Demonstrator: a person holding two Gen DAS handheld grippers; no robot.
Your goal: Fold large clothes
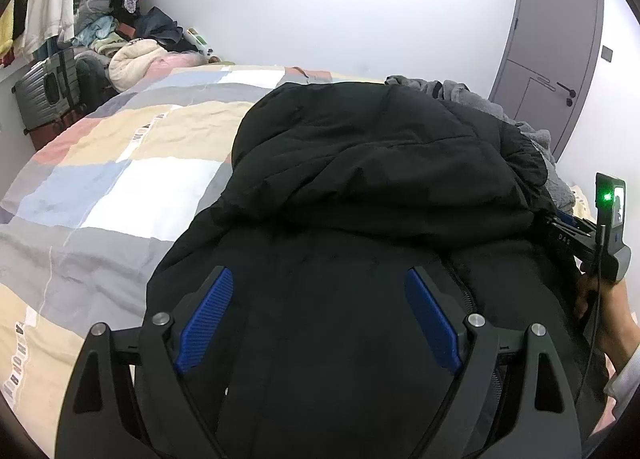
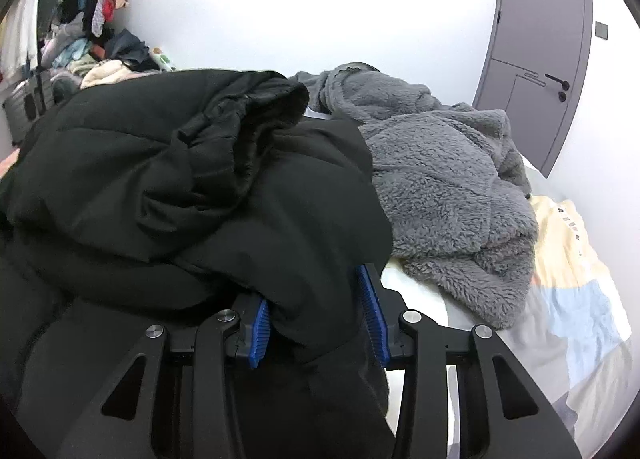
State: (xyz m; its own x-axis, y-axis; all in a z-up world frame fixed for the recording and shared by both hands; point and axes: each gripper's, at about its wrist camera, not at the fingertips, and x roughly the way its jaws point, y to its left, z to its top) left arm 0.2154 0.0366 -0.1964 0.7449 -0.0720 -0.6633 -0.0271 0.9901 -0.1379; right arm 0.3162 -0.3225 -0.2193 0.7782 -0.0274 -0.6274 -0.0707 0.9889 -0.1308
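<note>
On a patchwork bedspread (image 1: 120, 163) lies a black puffer jacket (image 1: 360, 179). The left tongs (image 1: 319, 291) hover spread above it; the right tongs (image 2: 316, 295) pinch its edge beside a grey fleece (image 2: 448, 179).

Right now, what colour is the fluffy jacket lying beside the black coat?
Grey: the fleece jacket is plain grey, best seen in the right wrist view.

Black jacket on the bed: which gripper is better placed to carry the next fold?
Probably right. The right gripper already has the black jacket bunched between its pads, while the left gripper hangs open above it, gripping nothing.
</note>
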